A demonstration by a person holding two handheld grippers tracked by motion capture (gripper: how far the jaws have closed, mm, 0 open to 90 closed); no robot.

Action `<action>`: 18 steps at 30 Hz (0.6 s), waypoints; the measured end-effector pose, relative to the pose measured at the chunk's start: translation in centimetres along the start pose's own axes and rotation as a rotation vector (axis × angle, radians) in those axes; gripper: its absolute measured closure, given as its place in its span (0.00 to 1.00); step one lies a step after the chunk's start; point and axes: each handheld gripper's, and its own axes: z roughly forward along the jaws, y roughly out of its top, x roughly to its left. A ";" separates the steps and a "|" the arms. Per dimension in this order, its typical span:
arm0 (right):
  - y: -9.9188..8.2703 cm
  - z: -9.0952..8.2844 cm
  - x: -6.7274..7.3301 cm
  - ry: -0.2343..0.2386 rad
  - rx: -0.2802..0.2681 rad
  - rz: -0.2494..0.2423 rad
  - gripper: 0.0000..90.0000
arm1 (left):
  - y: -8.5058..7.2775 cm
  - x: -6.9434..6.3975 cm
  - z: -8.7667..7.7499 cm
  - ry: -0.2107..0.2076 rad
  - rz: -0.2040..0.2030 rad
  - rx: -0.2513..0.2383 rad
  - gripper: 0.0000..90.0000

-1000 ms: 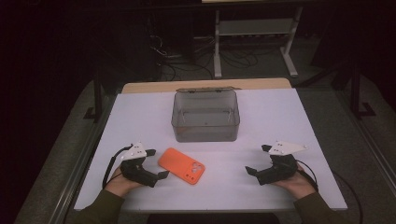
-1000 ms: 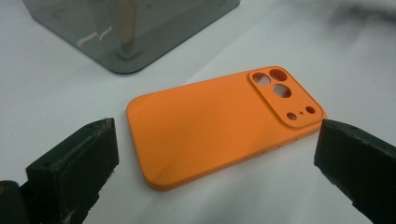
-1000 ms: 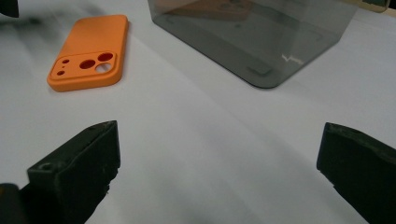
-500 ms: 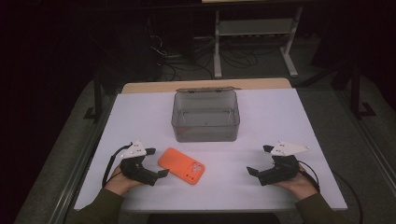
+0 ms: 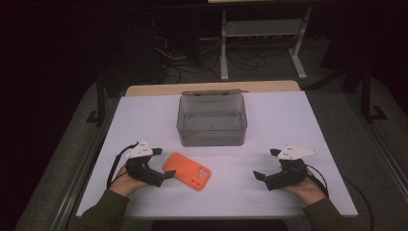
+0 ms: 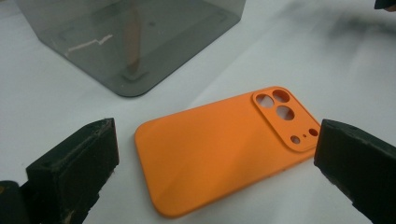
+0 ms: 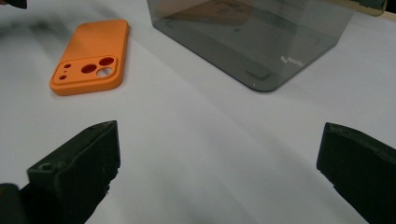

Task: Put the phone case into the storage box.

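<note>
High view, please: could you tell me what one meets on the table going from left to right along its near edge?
left gripper → orange phone case → right gripper

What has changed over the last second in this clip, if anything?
Very little. The left gripper has crept slightly toward the orange phone case, its open jaws now framing the case without closing on it. The right gripper has barely shifted and stays open over bare table. Nothing was grasped or released. The phone case and the grey box lie where they were.
</note>
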 end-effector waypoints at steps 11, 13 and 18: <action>0.1 0.0 0.1 0.007 -0.003 0.003 0.00 | 0.8 0.3 0.9 -0.005 0.003 0.005 0.00; 0.1 0.1 0.1 0.007 -0.004 0.003 0.00 | 1.0 0.4 1.1 -0.007 0.005 0.008 0.00; 0.1 0.0 0.0 0.008 -0.008 0.006 0.00 | 1.4 0.4 1.3 -0.013 0.013 0.009 0.00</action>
